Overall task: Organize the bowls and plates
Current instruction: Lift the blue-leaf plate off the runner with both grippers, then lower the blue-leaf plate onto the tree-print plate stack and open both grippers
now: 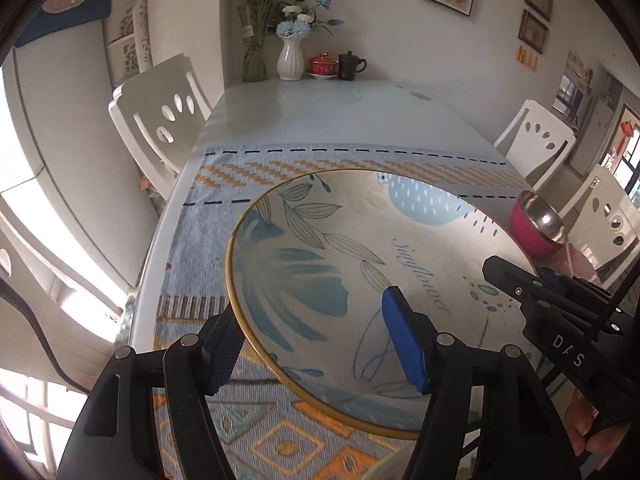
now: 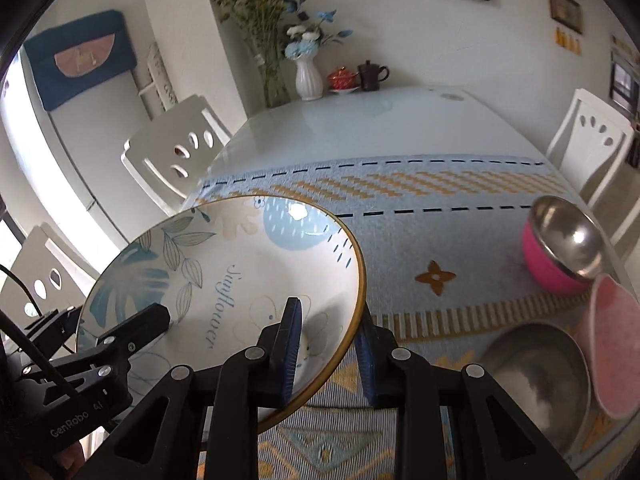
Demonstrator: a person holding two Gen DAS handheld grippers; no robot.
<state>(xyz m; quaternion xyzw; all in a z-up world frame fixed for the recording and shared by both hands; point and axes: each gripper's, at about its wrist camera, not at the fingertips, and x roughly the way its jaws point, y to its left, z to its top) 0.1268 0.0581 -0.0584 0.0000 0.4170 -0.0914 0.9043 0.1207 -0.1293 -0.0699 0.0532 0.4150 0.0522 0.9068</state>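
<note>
A large deep plate with blue leaves, a gold rim and the word "Sunflower" hangs tilted just above the patterned cloth. My left gripper is shut on its left rim, with one pad on the inner face and one under the edge. My right gripper clamps the right rim the same way. A pink bowl with a steel inside stands on the cloth to the right. A steel bowl sits nearer, with a pink dish leaning at its right.
The patterned cloth covers the near half of a white glass table. A white vase of flowers, a red lidded cup and a dark mug stand at the far edge. White chairs flank the table.
</note>
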